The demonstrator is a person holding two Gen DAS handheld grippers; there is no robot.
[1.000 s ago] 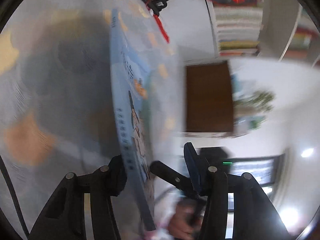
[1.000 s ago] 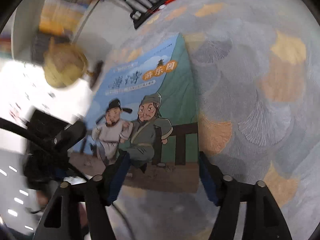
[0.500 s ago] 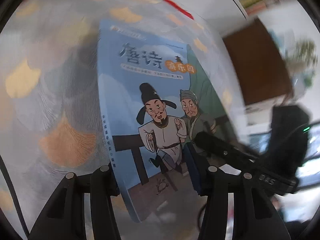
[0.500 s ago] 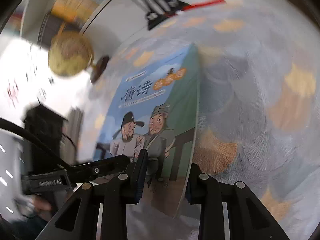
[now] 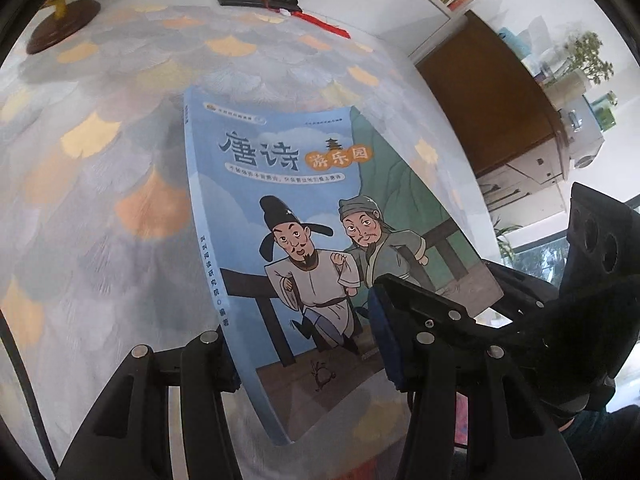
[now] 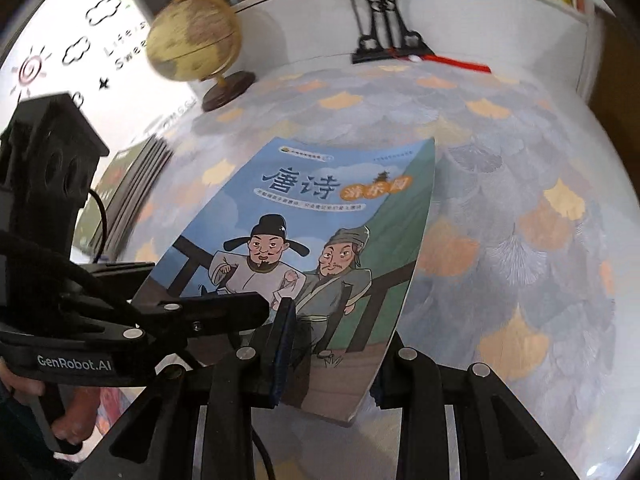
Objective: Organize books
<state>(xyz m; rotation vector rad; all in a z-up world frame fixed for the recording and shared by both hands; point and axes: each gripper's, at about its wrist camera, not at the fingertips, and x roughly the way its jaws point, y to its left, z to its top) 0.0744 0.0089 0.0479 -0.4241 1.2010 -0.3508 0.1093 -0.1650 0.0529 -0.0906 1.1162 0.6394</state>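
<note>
Left gripper clamps the blue book at its near spine edge, jaws part open, the book's width filling them. Book tilts above the patterned tablecloth. Right gripper is closed narrow on the book's near right edge; its jaws have just been closing. Globe stands far left.

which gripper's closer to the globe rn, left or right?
Left. The left gripper clamps the book on its spine side, which faces the globe; the right gripper clamps the opposite edge.
</note>
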